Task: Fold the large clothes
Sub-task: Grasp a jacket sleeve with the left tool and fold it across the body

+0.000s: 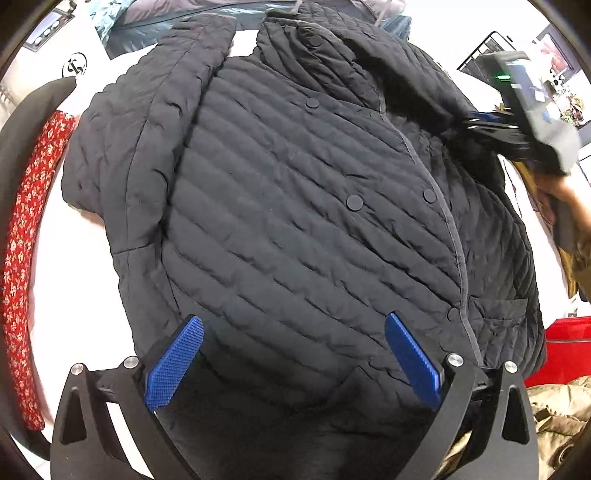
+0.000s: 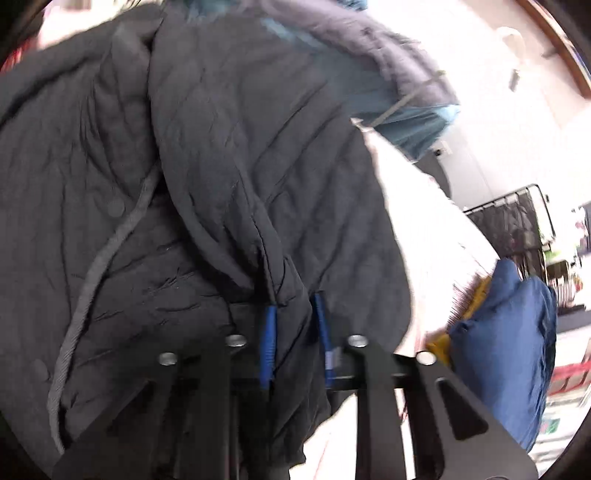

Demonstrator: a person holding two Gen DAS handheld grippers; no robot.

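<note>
A black quilted jacket [image 1: 295,206] lies front up on a white surface [image 1: 77,280], collar at the far end, snaps down its front. My left gripper [image 1: 293,350] is open, its blue pads [image 1: 173,362] spread just above the jacket's hem. My right gripper [image 2: 293,332] is shut on the jacket's right sleeve [image 2: 258,177] and holds it lifted over the body. The right gripper also shows in the left wrist view [image 1: 491,129] at the jacket's far right side.
A red floral garment [image 1: 26,258] lies along the left edge. Teal and grey clothes [image 1: 155,26] are piled beyond the collar. A red box [image 1: 565,350] and a camouflage garment [image 1: 554,421] sit at right. A blue garment [image 2: 509,343] lies right of the sleeve.
</note>
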